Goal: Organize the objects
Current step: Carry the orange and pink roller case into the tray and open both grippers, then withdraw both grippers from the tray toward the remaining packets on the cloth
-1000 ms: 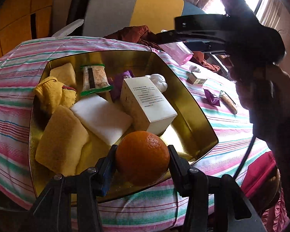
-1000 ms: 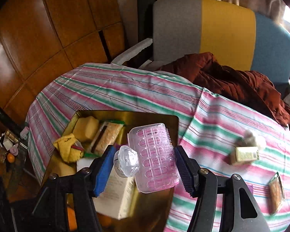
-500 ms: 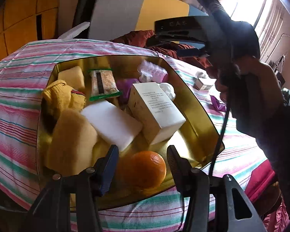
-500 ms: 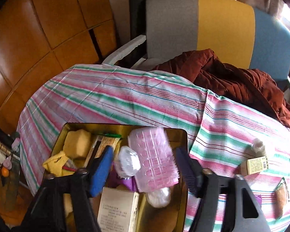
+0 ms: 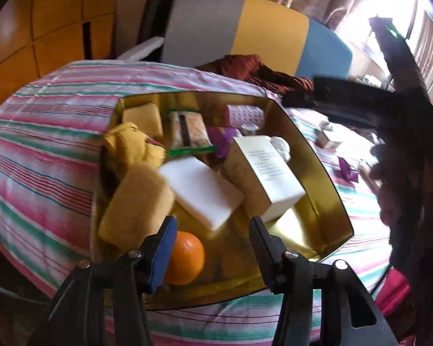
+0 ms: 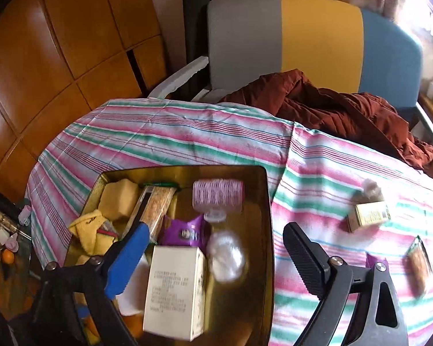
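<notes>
Left gripper [image 5: 212, 243]: jaws apart, empty, above orange [image 5: 184, 258] lying in gold tray [image 5: 329, 187]. Right gripper [image 6: 216, 259]: jaws apart, empty. Pink roller [image 6: 218, 195] resting at tray's far wall, on striped tablecloth [image 6: 164, 135].

Orange [image 5: 186, 258] half hidden behind left jaw.

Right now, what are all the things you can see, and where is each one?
tray: 1, gold, on striped cloth
orange: 1, near corner of tray
white box: 1, in tray
white block: 1, in tray
hair roller: 1, pink, tray's far end
snack bar: 1, green-edged, in tray
small box: 1, yellowish, on cloth
chair: 1, grey-yellow-blue, behind table
left gripper: open
right gripper: open
</notes>
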Motion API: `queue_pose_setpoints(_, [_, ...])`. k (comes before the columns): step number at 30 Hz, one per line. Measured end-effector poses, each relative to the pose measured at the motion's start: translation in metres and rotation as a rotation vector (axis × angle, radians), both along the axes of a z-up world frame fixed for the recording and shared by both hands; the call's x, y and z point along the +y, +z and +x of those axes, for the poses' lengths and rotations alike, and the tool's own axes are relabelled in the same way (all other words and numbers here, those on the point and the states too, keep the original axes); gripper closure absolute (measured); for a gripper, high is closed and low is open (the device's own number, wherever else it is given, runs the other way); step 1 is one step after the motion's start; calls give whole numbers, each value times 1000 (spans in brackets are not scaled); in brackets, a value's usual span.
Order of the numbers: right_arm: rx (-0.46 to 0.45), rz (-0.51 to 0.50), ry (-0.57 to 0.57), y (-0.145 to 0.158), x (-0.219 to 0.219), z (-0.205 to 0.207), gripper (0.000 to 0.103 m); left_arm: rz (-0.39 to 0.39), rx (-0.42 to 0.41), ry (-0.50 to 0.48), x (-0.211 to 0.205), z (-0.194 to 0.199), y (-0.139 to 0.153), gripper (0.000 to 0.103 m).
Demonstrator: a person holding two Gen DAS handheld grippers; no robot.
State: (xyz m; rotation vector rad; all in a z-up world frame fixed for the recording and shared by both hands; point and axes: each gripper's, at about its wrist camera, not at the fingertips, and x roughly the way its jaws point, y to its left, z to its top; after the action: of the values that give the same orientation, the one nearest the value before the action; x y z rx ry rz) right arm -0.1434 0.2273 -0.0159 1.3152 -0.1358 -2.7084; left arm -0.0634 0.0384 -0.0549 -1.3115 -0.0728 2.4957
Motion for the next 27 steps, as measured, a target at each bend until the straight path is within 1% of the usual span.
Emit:
queue_pose_setpoints(10, [56, 49, -37, 4, -7, 53, 0, -56, 119, 15, 0, 18, 22, 51])
queue_pose_setpoints(17, [87, 69, -78, 6, -6, 81, 0, -86, 178, 6, 4, 28, 32, 51])
queue_pose_setpoints(27, [92, 60, -121, 5, 9, 108, 0, -104, 199, -22, 12, 39, 37, 51])
